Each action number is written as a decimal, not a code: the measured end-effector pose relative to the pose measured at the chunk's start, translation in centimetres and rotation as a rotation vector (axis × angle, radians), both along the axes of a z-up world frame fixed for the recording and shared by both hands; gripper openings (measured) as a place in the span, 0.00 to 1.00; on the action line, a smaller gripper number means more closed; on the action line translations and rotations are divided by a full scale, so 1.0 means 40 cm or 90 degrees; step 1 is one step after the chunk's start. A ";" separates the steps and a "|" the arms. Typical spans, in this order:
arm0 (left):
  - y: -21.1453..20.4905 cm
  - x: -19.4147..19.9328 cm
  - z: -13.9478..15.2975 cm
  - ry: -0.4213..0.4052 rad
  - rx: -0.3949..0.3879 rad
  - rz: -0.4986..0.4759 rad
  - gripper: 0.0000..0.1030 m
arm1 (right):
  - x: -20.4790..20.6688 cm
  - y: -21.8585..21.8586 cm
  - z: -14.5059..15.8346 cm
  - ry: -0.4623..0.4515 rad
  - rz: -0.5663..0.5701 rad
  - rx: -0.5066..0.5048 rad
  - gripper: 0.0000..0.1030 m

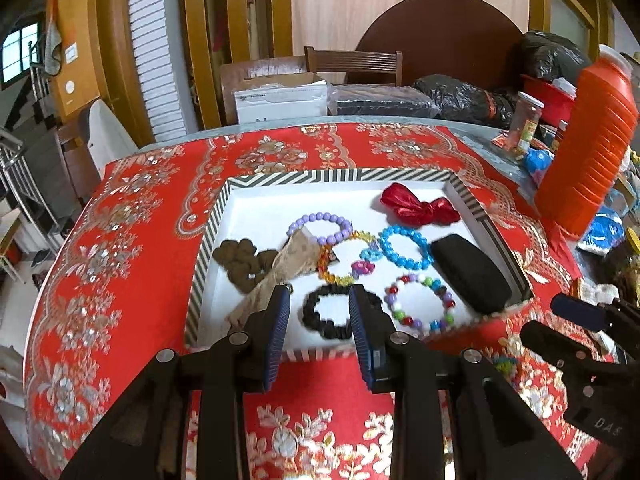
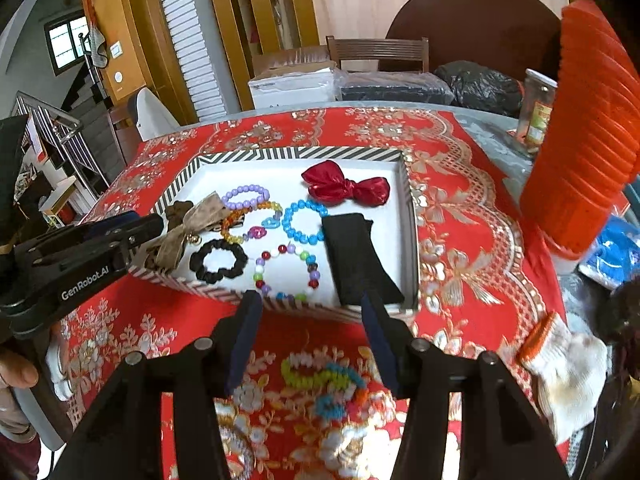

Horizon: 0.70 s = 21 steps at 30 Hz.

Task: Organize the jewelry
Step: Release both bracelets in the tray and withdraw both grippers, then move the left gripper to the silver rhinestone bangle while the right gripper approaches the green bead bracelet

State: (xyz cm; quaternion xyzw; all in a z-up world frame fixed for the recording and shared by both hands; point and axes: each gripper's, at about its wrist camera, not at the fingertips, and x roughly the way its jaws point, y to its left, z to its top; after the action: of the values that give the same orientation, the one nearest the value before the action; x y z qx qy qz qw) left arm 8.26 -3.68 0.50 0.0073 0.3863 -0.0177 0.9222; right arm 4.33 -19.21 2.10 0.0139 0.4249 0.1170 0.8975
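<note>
The striped box (image 2: 412,240) on the red tablecloth (image 2: 460,216) holds 5 bead bracelets, 1 black scrunchie (image 1: 340,314), 1 red bow (image 2: 346,186), 1 tan bow (image 2: 188,228), 1 brown hair tie (image 1: 240,264) and 1 black case (image 2: 356,260). 1 multicolored bracelet (image 2: 324,380) lies outside on the cloth, between the right gripper's (image 2: 308,320) spread fingers. The left gripper (image 1: 320,312) stands open, empty, above the scrunchie.

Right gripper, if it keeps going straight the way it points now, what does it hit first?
Probably the multicoloured beaded bracelet lying on the red floral tablecloth, framed between the open right gripper fingers. Beyond it stands the striped box wall. Depth is uncertain.
</note>
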 end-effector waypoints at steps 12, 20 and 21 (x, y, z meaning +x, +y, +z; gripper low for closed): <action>-0.009 -0.095 0.002 -0.012 -0.001 0.004 0.27 | -0.084 -0.015 0.015 -0.005 -0.010 -0.007 0.56; -0.009 -0.137 0.001 -0.016 0.003 0.009 0.27 | -0.120 -0.030 0.020 -0.006 -0.019 -0.011 0.56; -0.009 -0.142 0.002 -0.017 0.005 0.009 0.27 | -0.121 -0.030 0.019 -0.006 -0.021 -0.011 0.56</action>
State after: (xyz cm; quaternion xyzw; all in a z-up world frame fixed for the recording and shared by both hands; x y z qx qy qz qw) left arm 2.59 -4.05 0.56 0.0080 0.3737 -0.0096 0.9275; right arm -0.52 -20.42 2.85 0.0127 0.4217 0.0989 0.9012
